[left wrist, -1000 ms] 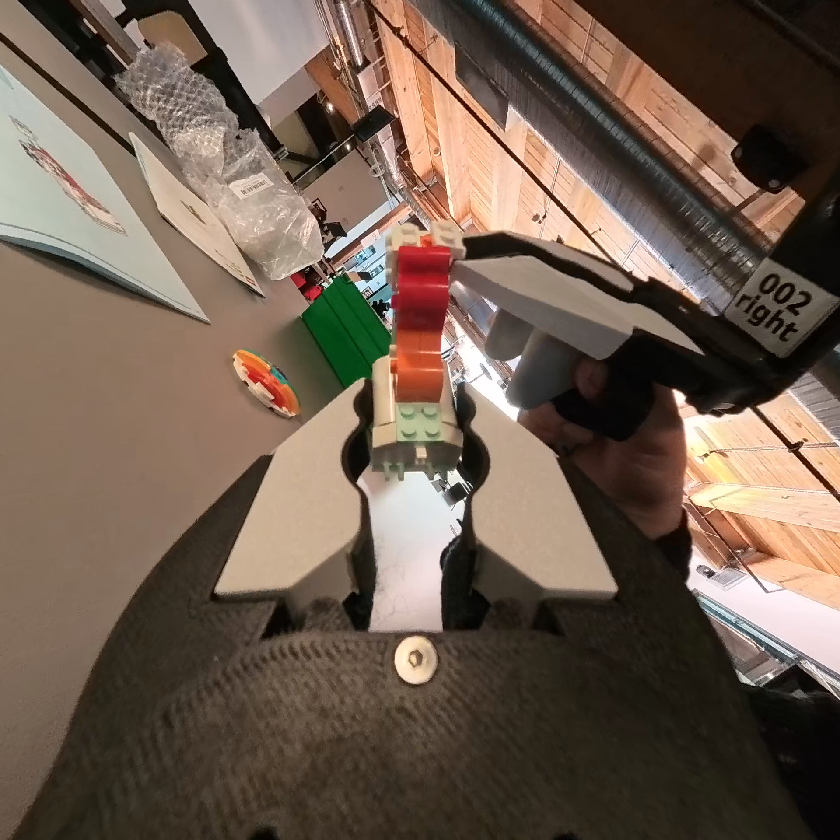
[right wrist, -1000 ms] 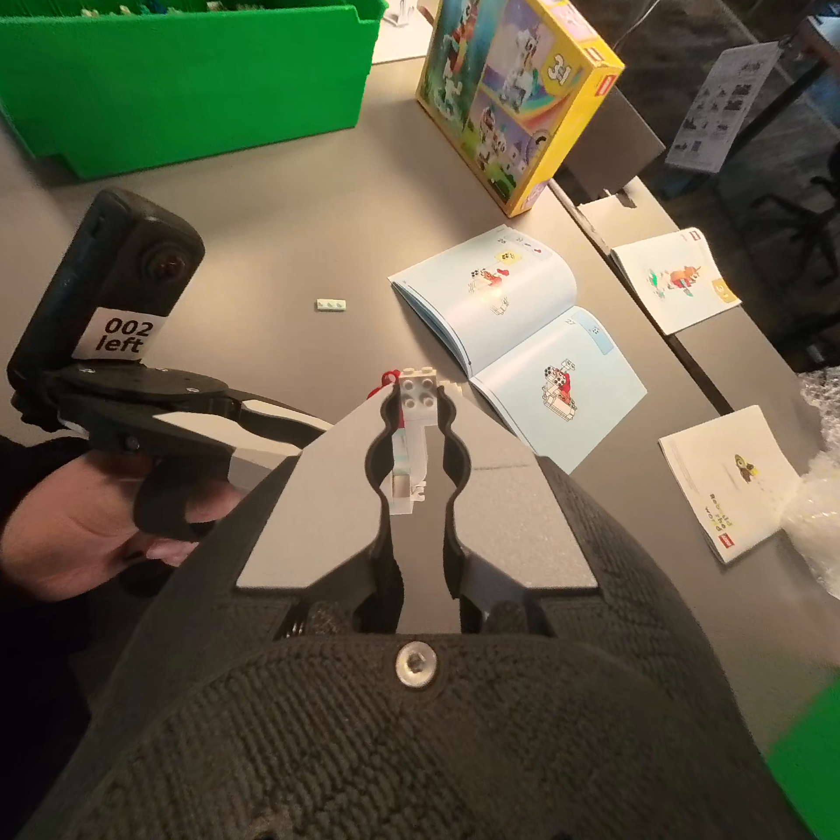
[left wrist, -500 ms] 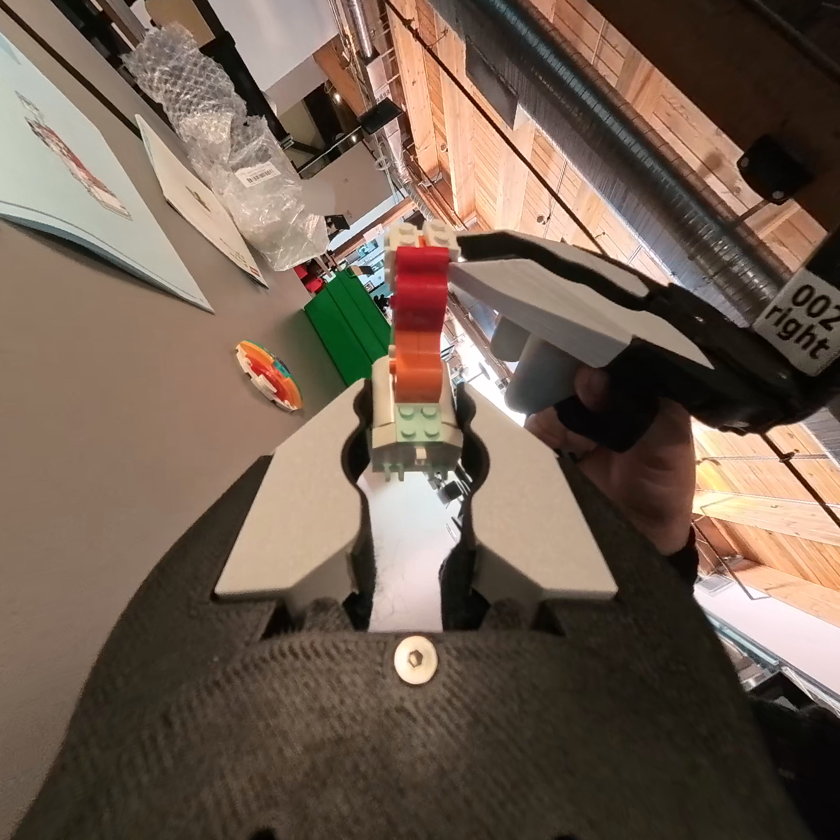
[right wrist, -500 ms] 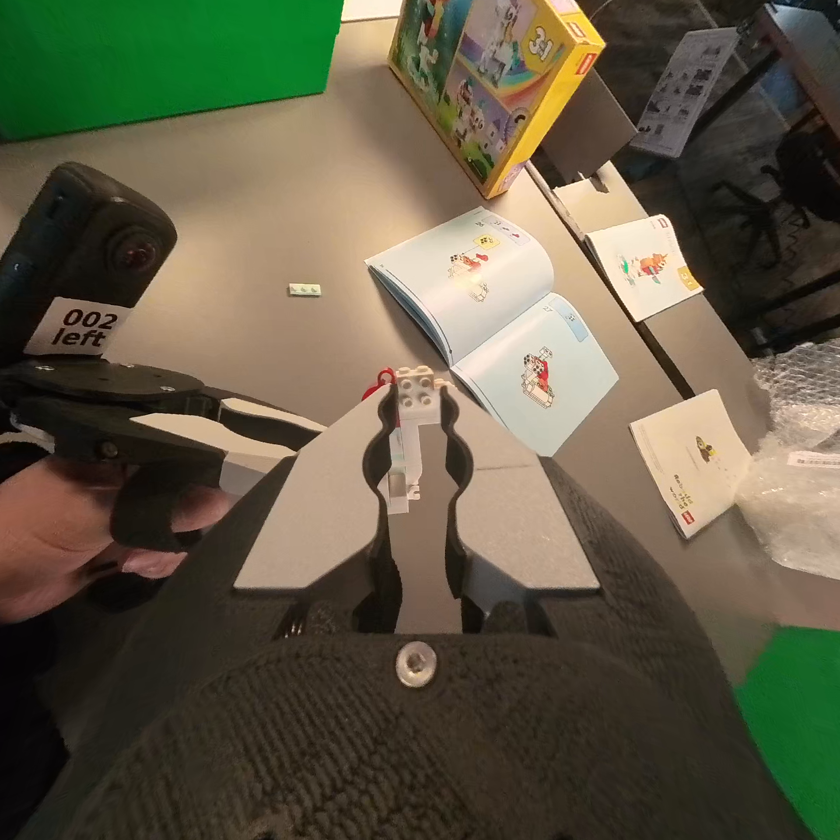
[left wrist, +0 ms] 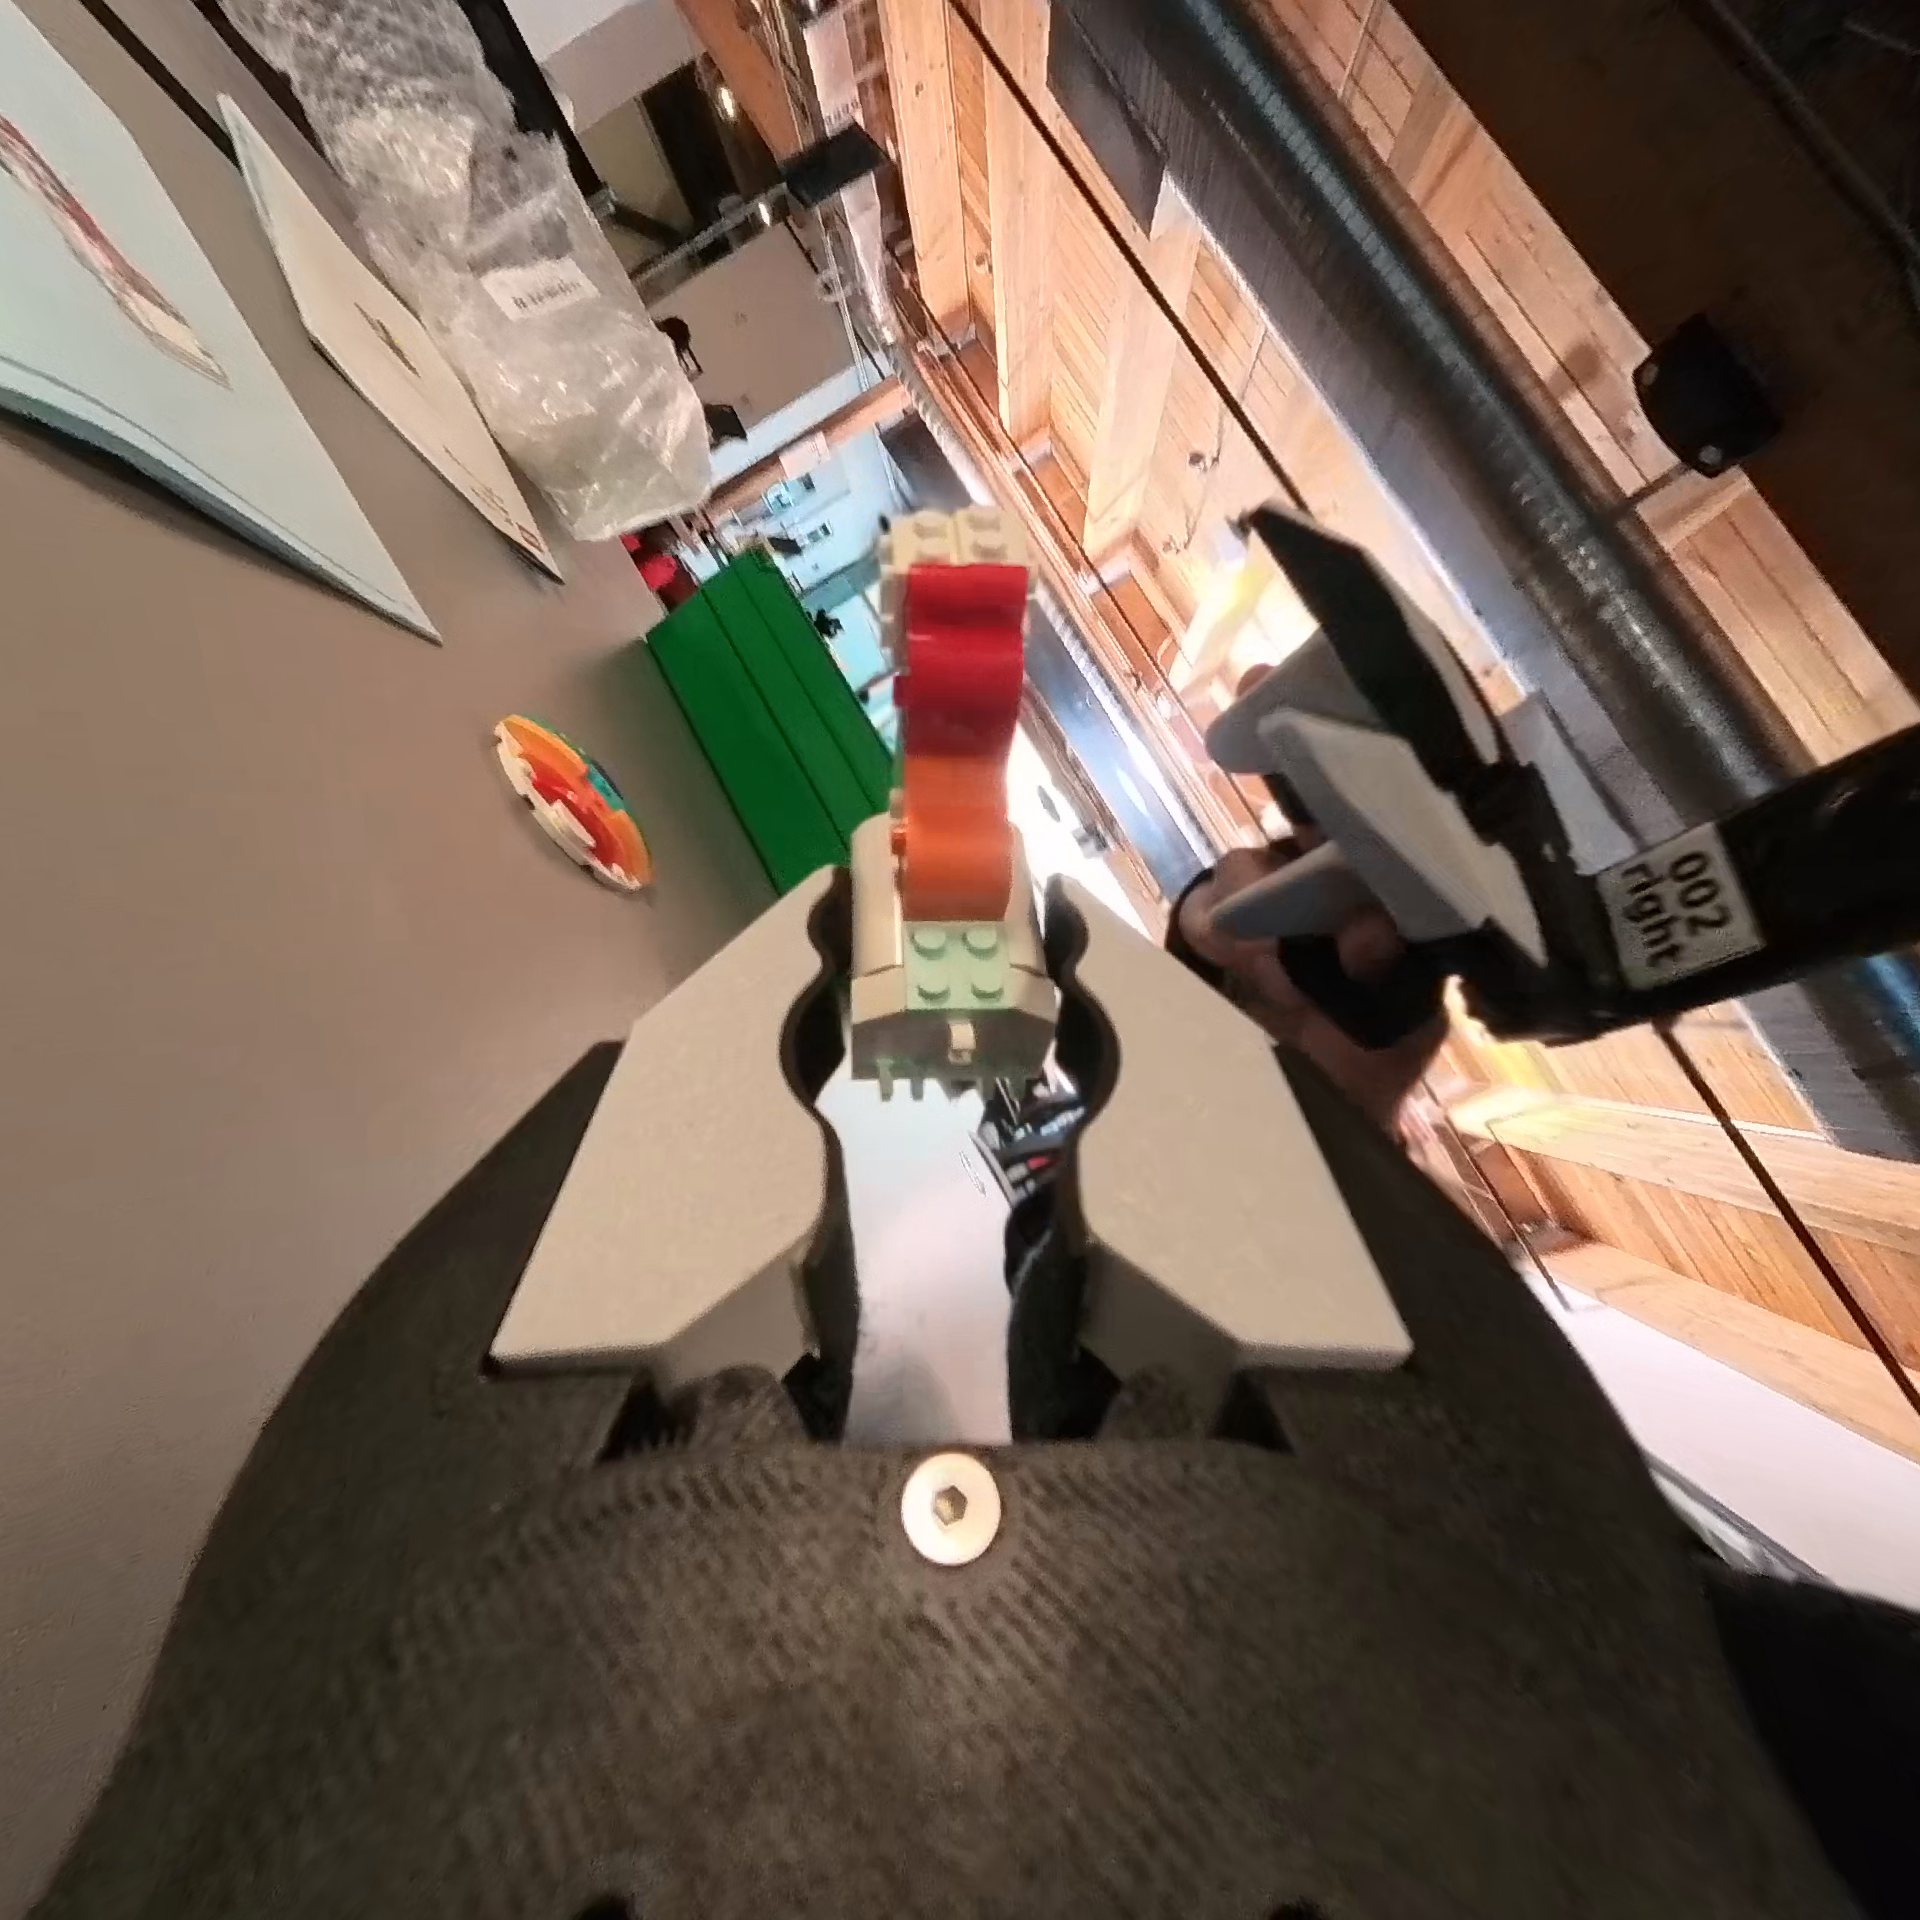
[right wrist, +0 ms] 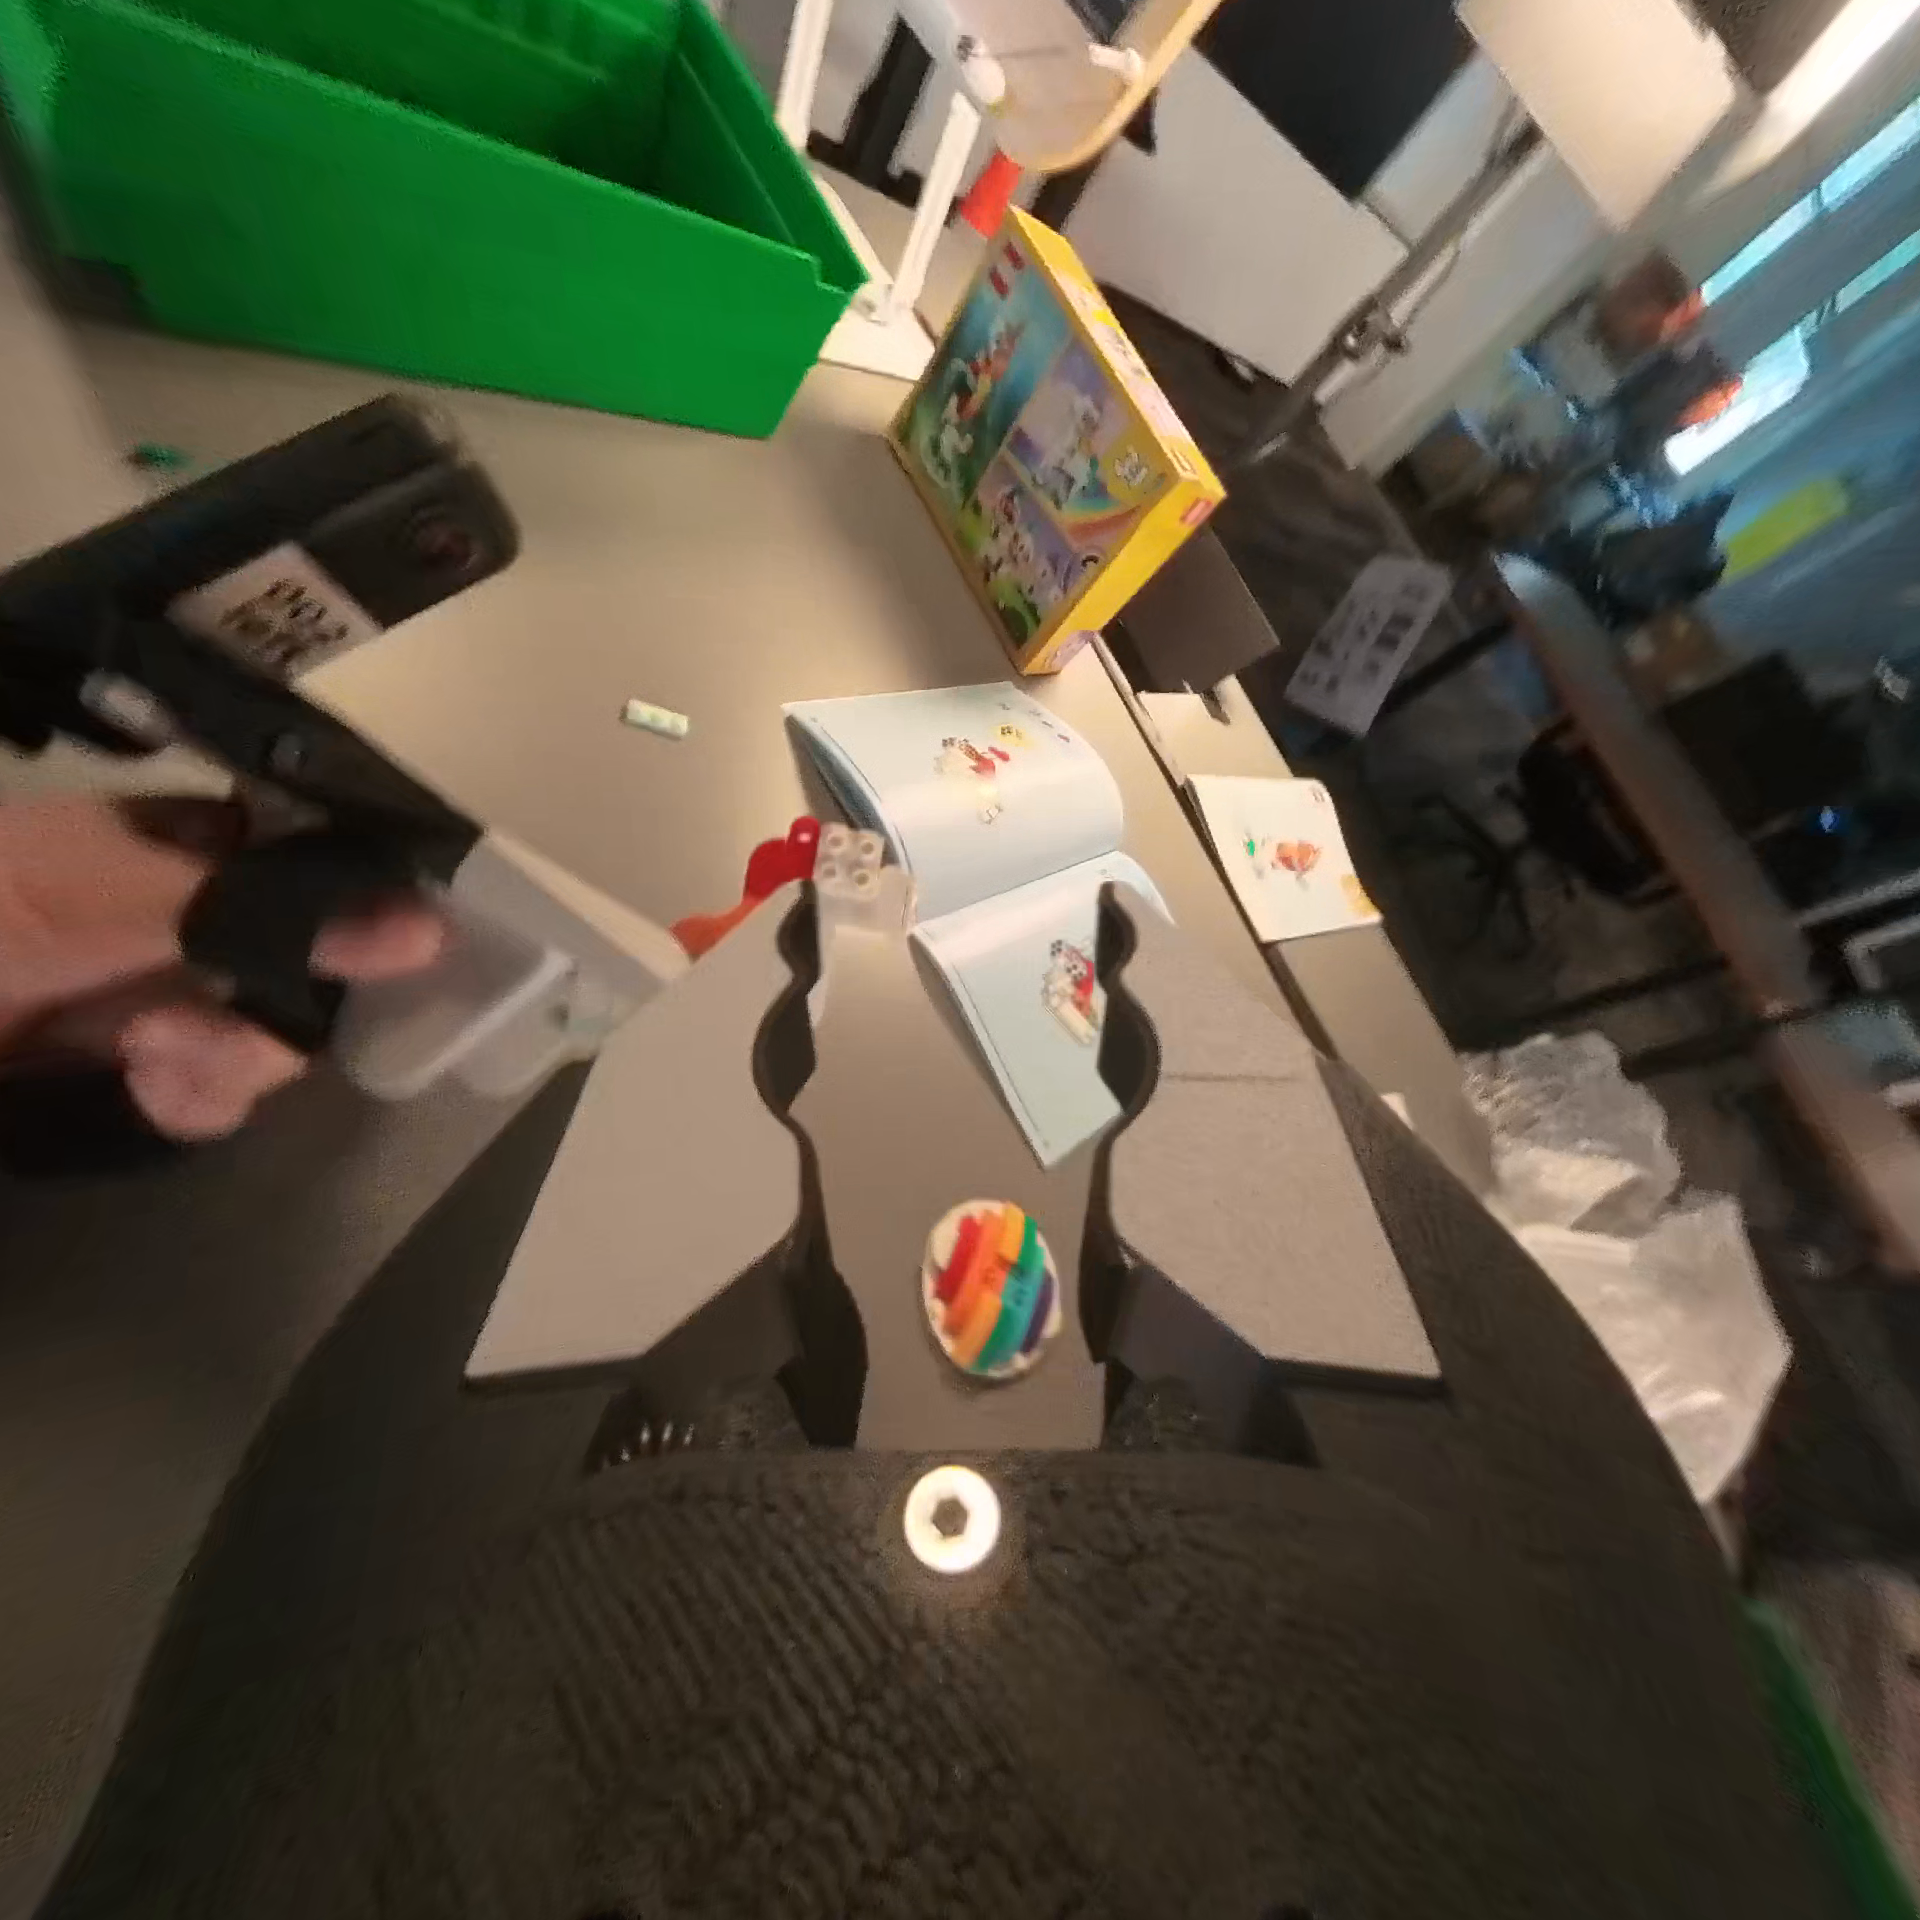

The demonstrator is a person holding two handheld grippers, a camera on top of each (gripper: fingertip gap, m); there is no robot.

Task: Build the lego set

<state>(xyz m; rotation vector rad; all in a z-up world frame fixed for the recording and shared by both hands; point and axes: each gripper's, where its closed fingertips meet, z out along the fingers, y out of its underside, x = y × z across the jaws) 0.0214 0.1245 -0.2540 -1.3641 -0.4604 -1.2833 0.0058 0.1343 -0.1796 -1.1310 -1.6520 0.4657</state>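
Gripping a white, red and orange lego build (left wrist: 951, 883), the left claw (left wrist: 951, 971) is clenched; the right claw (right wrist: 951, 925) gapes wide, released, above the tabletop (right wrist: 644, 582).

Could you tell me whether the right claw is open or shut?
Open: the right claw has a wide gap between its fingers, with nothing held.

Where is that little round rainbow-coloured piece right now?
The round rainbow piece lies on the grey table, seen between the right hand-held gripper's open fingers, near the open instruction booklet.
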